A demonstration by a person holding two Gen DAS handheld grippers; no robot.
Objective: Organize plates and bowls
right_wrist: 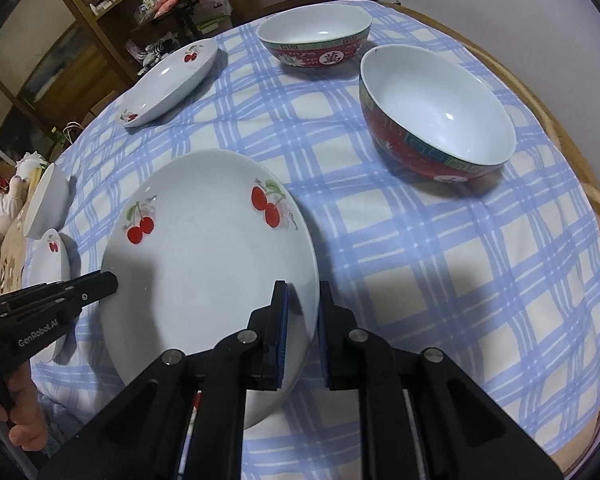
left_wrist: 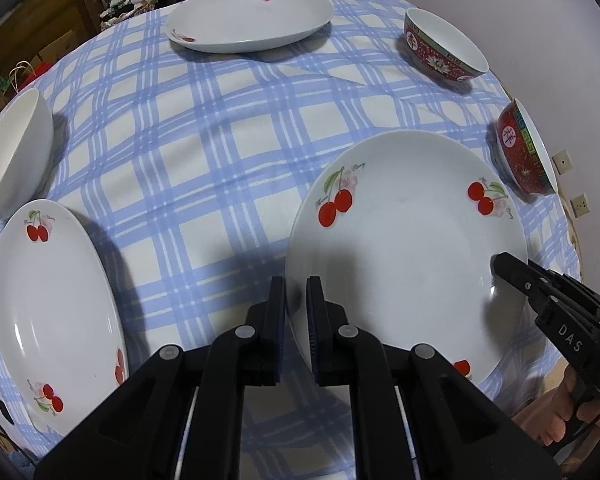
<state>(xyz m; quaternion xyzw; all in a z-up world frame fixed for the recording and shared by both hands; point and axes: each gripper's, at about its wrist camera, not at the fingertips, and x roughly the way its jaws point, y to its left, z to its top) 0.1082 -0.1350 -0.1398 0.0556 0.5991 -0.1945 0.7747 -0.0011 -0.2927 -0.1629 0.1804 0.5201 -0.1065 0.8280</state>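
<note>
left gripper (left_wrist: 296, 304): jaws nearly closed, narrow gap. It is clamped on the left rim of the cherry plate (left_wrist: 404, 240), with one pad (left_wrist: 279, 312) outside the rim and the other over the inner face. It points steeply down.
right gripper (right_wrist: 303, 308): jaws also at a narrow gap, pinching the opposite rim of the same plate. The blue-edged pad (right_wrist: 282, 320) sits on the inner face and the other finger on the outside. The rim fills the gap.
cross-check: each wrist camera shows the other gripper's tip on the far rim, so the plate is held at two points, left and right.
hands: part of the right hand (left_wrist: 556, 412) is visible on its handle in the left wrist view, and part of the left hand (right_wrist: 24, 404) in the right wrist view.
cherry plate position: near edge of the table, close to the person, roughly level. Can't tell whether it is lifted off the tablecloth (left_wrist: 204, 140) or resting on it.
second plate (left_wrist: 56, 300): same cherry print, flat on the cloth to the left of the held plate and apart from it.
white bowl (left_wrist: 16, 148): upright at the left edge, just beyond the second plate.
third plate (left_wrist: 252, 16): far side of the table, well apart.
near red bowl (right_wrist: 436, 116): upright, to the right of and beyond the held plate, empty.
far red bowl (right_wrist: 316, 36): upright, behind the near one and not touching it.
background: wooden shelf unit (right_wrist: 80, 20) with clutter beyond the table.
</note>
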